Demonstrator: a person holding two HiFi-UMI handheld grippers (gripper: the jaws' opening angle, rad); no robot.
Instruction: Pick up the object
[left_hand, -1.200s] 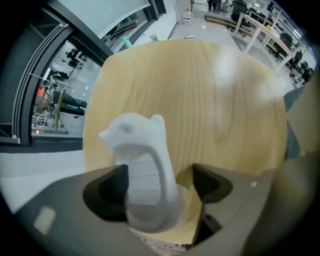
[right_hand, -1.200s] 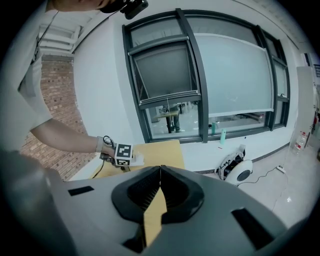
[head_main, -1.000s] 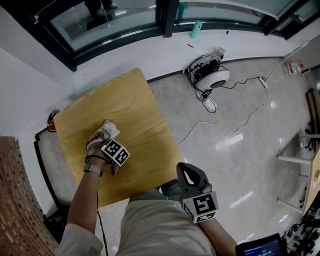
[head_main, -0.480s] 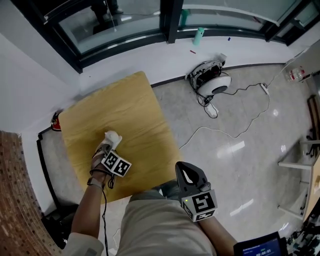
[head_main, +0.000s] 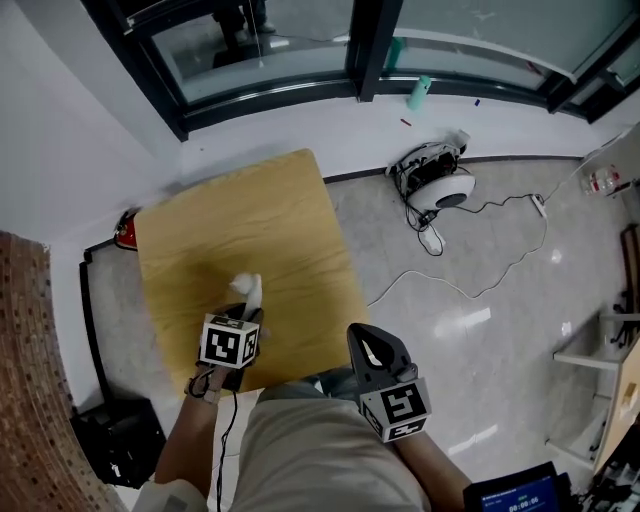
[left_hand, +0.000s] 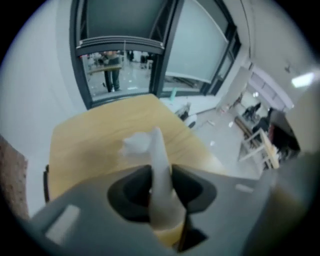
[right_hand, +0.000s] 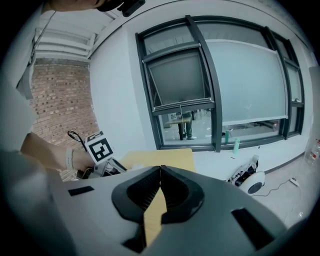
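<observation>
The object is small, white and crumpled-looking (head_main: 248, 291), and it hangs over the near part of the yellow wooden table (head_main: 250, 210). My left gripper (head_main: 245, 312) is shut on it. In the left gripper view a white strip of the object (left_hand: 159, 165) is pinched between the two dark jaws of the left gripper (left_hand: 161, 184), with its crumpled end (left_hand: 136, 144) sticking out ahead. My right gripper (head_main: 368, 338) is held off the table's near right corner. Seen from its own camera, the right gripper (right_hand: 160, 174) is shut with nothing in it.
On the floor to the right lie a white round device (head_main: 442, 180) and its trailing cables (head_main: 470, 260). A green bottle (head_main: 420, 92) stands on the window ledge. A red thing (head_main: 125, 232) sits at the table's left edge, and a black box (head_main: 115, 440) is below it.
The left gripper has closed on the white object and drawn back toward the table's near edge with it. The right gripper has hardly moved.
</observation>
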